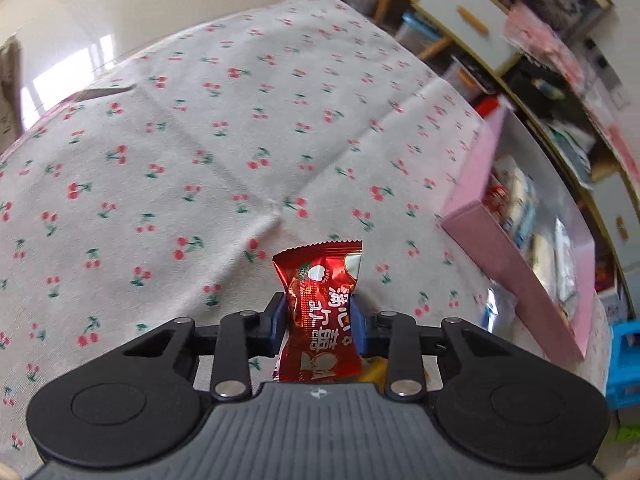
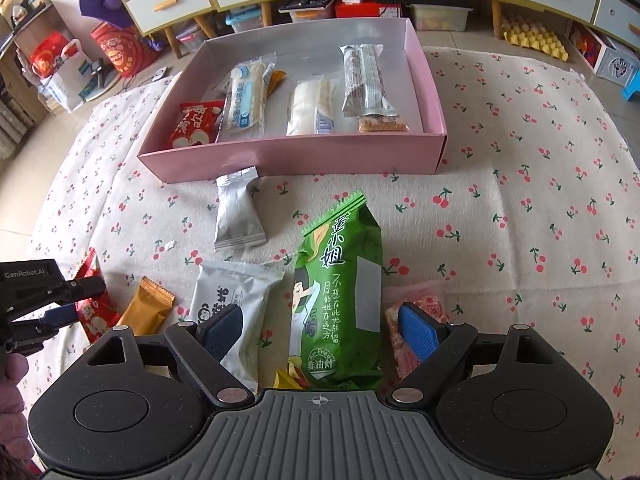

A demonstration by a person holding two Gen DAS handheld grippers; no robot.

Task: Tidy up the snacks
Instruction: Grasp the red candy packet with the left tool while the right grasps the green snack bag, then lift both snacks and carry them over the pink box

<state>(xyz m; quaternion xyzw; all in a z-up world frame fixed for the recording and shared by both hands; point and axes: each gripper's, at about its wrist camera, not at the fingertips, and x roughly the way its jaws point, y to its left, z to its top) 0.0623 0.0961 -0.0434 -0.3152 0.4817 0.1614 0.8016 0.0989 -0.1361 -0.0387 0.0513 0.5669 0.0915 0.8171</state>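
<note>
now left tongs [image 1: 320, 320] pinching red snack packet [image 1: 320, 312] mid-body, lifted above the cherry-print cloth [image 1: 200, 160]; pink box [image 1: 516, 272] off to the right. right tongs [image 2: 320, 330] spread wide, straddling green packet [image 2: 340, 300]. best to carry red packet over the near wall and release low, beside its red twin [image 2: 194, 126].

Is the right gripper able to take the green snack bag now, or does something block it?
Probably yes. The right gripper is open, and the green snack bag lies between its fingers with nothing on top.
</note>
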